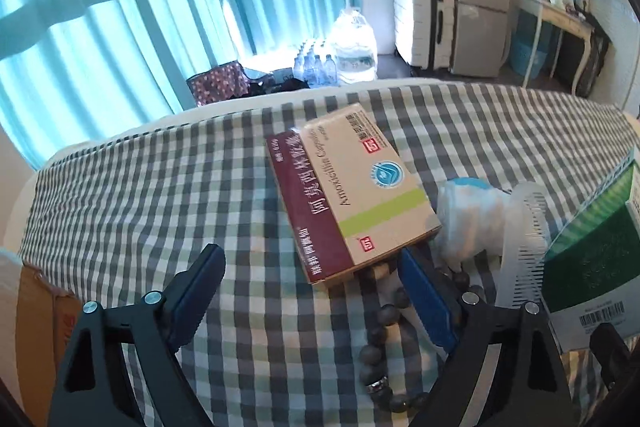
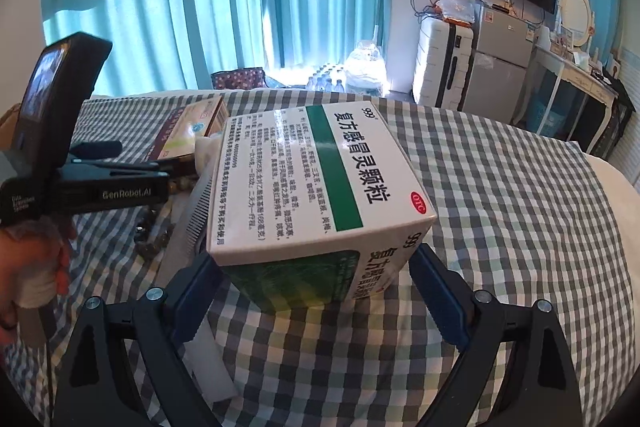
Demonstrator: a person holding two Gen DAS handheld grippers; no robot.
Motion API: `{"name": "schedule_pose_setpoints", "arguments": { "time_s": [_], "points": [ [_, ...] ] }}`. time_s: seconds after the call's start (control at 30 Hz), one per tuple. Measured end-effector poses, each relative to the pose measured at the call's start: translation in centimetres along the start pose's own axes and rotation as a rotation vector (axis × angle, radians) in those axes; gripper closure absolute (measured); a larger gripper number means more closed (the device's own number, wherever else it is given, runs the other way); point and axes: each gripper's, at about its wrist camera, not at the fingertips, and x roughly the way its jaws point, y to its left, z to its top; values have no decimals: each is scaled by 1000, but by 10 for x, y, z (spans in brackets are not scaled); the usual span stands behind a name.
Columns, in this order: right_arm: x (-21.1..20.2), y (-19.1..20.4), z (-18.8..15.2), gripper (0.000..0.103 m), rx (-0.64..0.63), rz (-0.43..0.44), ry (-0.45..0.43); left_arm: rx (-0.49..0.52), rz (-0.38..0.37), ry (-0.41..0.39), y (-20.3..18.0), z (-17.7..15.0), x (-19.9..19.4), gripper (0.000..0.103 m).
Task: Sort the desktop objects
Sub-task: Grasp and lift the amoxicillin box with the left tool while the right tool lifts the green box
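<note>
Checked cloth (image 2: pixel 500 211) covers the surface where the right gripper (image 2: pixel 316 267) has its blue pads against both sides of the white-and-green medicine box (image 2: pixel 316 179), pinching it. The left gripper (image 1: pixel 312 275) is spread wide above the cloth, its right finger (image 1: pixel 424 291) beside the amoxicillin box (image 1: pixel 352 191), over a bead bracelet (image 1: pixel 384 323), with a white comb (image 1: pixel 524 247) nearby.

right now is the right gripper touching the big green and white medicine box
Touching. The right wrist view shows the right gripper with both blue fingers pressed against opposite sides of the green and white medicine box, no gap visible.
</note>
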Motion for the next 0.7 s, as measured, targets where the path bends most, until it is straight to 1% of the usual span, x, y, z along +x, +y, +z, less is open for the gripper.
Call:
{"name": "schedule_pose_setpoints", "arguments": {
  "time_s": [0.07,0.2,0.27,0.37,0.43,0.5,0.6,0.7],
  "points": [
    [0,-2,0,11,11,4,2,-17,-20,7,-2,2,0,12],
    [-2,-4,-1,11,42,14,-3,-93,-86,12,-4,10,1,11],
    [-2,-6,-2,11,49,12,-5,-133,-87,24,0,12,5,11],
    [-2,-8,-3,11,53,12,-3,-215,-119,41,11,27,11,10],
    [0,-8,-2,11,54,14,2,-231,-102,43,13,36,17,6],
    [4,-8,-2,11,51,12,7,-233,-94,53,13,40,24,6],
    [8,-4,-1,11,47,3,-4,-301,-129,88,16,47,38,6],
    [12,2,4,11,41,-26,-21,-372,-154,121,22,46,48,3]
  ]
}}
